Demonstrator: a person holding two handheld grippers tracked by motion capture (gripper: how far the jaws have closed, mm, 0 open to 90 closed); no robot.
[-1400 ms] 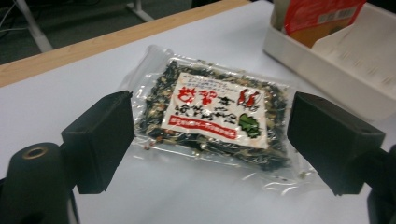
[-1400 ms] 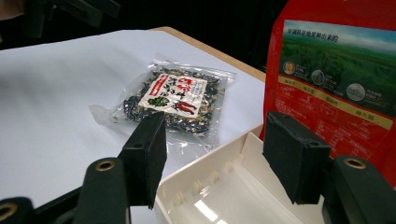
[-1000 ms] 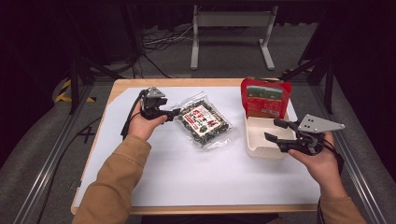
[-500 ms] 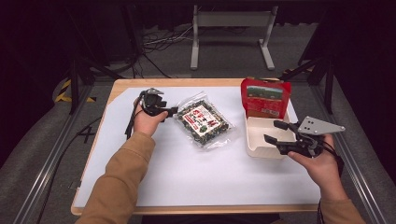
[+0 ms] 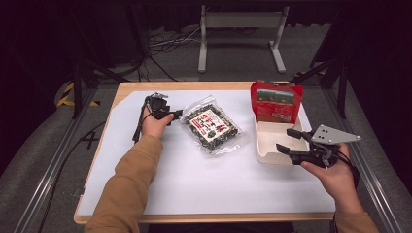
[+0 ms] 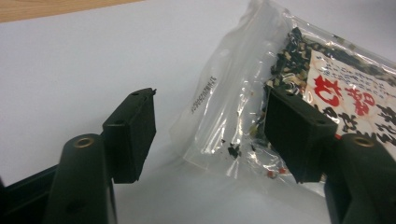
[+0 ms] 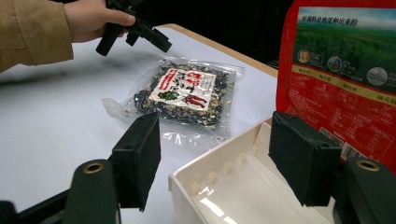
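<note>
1. The snack bag [image 5: 211, 127] lies flat on the desk [image 5: 194, 184], beside the open white box [image 5: 268, 141] with its red lid [image 5: 276, 102] upright; it is not yet packed.
2. The left hand-held gripper [image 5: 176, 115] is at the bag's edge; its jaws have just been closing, yet the pads [image 6: 133, 135] are apart and grip nothing.
3. The right hand-held gripper [image 5: 286, 141] hangs wide open over the box rim and holds nothing.
4. Grasping, lifting and placing appear to remain.

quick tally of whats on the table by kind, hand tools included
clear bag of dark dried food: 1
white box with a red lid: 1
grippers: 2, the left gripper at the bag's edge and the right gripper at the box, both open
total: 4
</note>
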